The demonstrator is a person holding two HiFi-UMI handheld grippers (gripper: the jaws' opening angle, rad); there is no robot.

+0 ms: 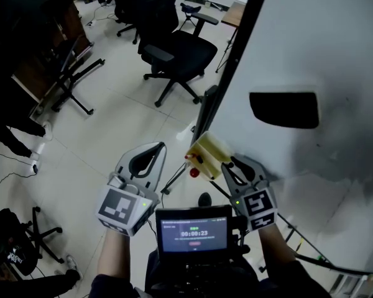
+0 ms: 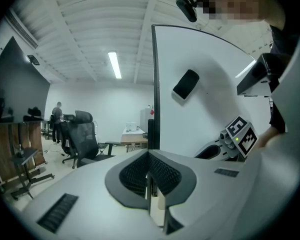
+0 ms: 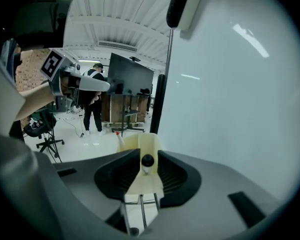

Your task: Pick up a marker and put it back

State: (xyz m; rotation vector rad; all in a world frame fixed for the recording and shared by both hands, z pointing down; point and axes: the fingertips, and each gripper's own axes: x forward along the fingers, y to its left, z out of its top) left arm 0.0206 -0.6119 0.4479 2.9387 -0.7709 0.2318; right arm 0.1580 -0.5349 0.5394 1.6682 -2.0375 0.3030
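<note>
Two grippers show in the head view. The right gripper [image 1: 231, 164] is the near one: its tips are just beside the cream marker holder [image 1: 209, 153]. The holder sticks out from the left edge of the whiteboard [image 1: 311, 54]. A red marker [image 1: 194, 172] pokes out of the holder's low end, with its round cap facing us. The left gripper [image 1: 156, 146] hangs off to the left of the holder, over the floor, and is not touching it. A black eraser [image 1: 285, 109] sits higher up on the whiteboard, well apart from both. An office chair [image 1: 177, 51] stands far behind.

From the left gripper view, the left gripper's jaws are squeezed together with nothing in them. The whiteboard's dark edge stands straight ahead.

From the right gripper view, the black-capped marker [image 3: 147, 160] sits in the holder, right between the right gripper's jaws. The marker's long side runs away from the camera, so its cap end points back at us. The jaws stand apart on each side and do not press on it. I think the right gripper only needs to squeeze to take the marker, or slide straight back to leave it. The whiteboard is close on the right, so the free room is to the left and behind.
</note>
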